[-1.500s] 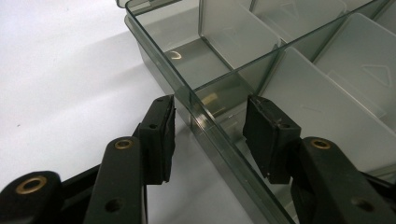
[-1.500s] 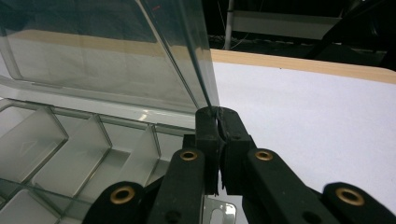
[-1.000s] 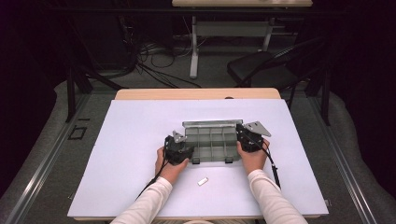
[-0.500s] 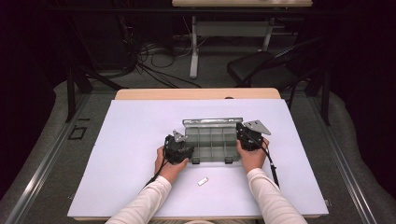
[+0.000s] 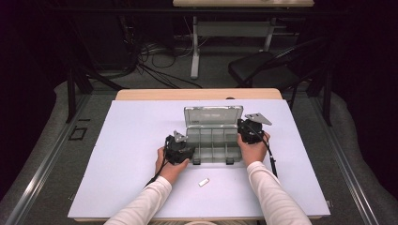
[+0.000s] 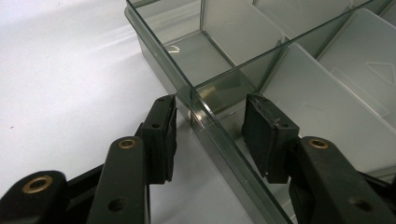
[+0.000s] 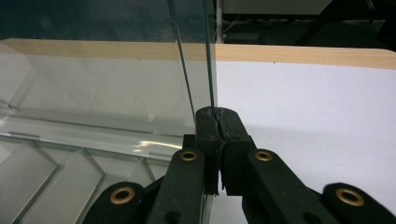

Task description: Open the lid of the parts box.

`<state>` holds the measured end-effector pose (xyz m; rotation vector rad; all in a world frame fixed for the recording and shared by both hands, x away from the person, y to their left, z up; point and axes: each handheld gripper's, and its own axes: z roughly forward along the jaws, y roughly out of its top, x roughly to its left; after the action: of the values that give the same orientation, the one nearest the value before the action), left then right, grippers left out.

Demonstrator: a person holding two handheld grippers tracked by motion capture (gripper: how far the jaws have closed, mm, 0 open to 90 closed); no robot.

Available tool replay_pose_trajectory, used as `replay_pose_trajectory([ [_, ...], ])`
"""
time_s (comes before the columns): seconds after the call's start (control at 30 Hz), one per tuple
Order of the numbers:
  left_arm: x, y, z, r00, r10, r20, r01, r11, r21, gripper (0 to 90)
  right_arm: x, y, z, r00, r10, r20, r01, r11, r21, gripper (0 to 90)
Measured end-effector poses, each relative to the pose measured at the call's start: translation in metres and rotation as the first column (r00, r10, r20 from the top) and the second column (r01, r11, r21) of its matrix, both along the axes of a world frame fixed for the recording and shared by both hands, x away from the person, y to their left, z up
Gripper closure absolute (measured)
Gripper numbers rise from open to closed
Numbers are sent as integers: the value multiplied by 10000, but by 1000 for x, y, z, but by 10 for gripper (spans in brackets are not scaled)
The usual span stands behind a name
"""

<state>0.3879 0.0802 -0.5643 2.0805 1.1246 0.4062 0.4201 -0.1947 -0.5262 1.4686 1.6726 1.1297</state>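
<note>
A clear plastic compartment box lies at the middle of the white table top, its lid standing up at the back. My left gripper is at the box's front left corner. In the left gripper view it is open, one jaw outside and one inside the box wall, not pressing it. My right gripper sits at the lid's right edge. In the right gripper view it is shut on the thin edge of the lid.
A small white piece lies on the table in front of the box, between the person's forearms. A wooden strip borders the table's far edge. Beyond it stand a dark chair and cables on the floor.
The lid has swung up from a low angle to nearly upright, and my right gripper has risen and moved back with it. The left gripper has stayed at the front left corner.
</note>
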Motion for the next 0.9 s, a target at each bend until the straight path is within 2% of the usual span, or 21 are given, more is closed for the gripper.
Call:
replay_pose_trajectory([
  [0.43,0,0,-1,9999,70,80,-69,9999,-85,542,28,1,3,9968,-231,-766,244,9996,151,891],
  [0.9,0,0,-1,9999,85,88,-84,9999,-92,543,39,2,3,9924,-320,-1184,342,9993,168,893],
])
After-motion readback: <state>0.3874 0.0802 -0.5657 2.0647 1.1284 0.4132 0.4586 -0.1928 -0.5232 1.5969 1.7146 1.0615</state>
